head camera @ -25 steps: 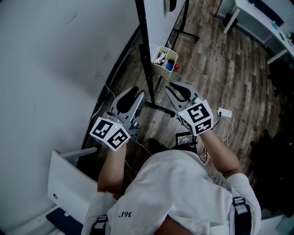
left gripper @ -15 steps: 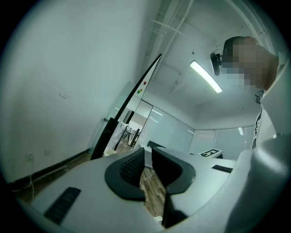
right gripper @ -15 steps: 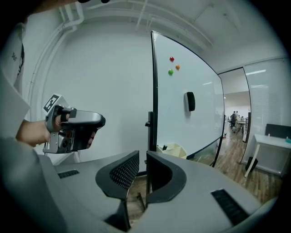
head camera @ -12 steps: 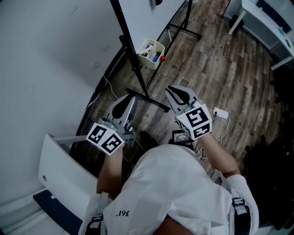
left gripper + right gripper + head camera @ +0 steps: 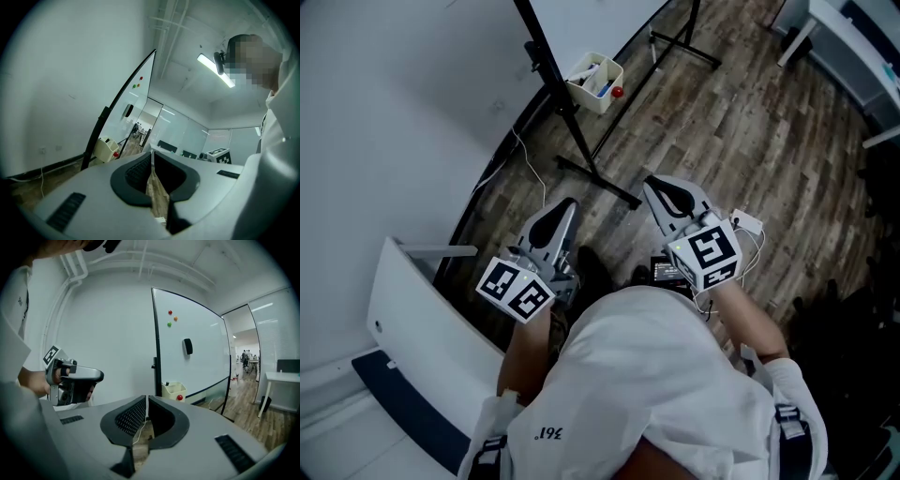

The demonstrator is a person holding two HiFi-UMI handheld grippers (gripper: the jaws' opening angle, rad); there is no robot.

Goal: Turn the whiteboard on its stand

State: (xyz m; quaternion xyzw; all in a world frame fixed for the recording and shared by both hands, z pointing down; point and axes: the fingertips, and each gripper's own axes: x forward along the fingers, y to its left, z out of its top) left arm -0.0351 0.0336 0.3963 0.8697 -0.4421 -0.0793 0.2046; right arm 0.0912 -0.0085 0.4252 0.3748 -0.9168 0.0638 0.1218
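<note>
The whiteboard point(image 5: 581, 14) stands on its black stand point(image 5: 553, 80) ahead of me; a foot of the stand point(image 5: 600, 180) lies on the wood floor. In the right gripper view the whiteboard point(image 5: 192, 348) is upright with three small magnets and an eraser on it. My left gripper point(image 5: 565, 206) and right gripper point(image 5: 661, 185) hang side by side, short of the stand and touching nothing. Both pairs of jaws are closing, down to a thin slit, with nothing between them point(image 5: 151, 154) point(image 5: 146, 399).
A cream caddy point(image 5: 592, 80) with markers and a red ball hangs on the stand's pole. A white wall fills the left. A white panel point(image 5: 422, 309) leans low at the left. Cables and a plug point(image 5: 750, 227) lie on the floor at the right. A white desk point(image 5: 853, 37) stands at the top right.
Both grippers have come back from the stand's pole and their jaws have closed. The stand and caddy now sit farther up and left in the head view.
</note>
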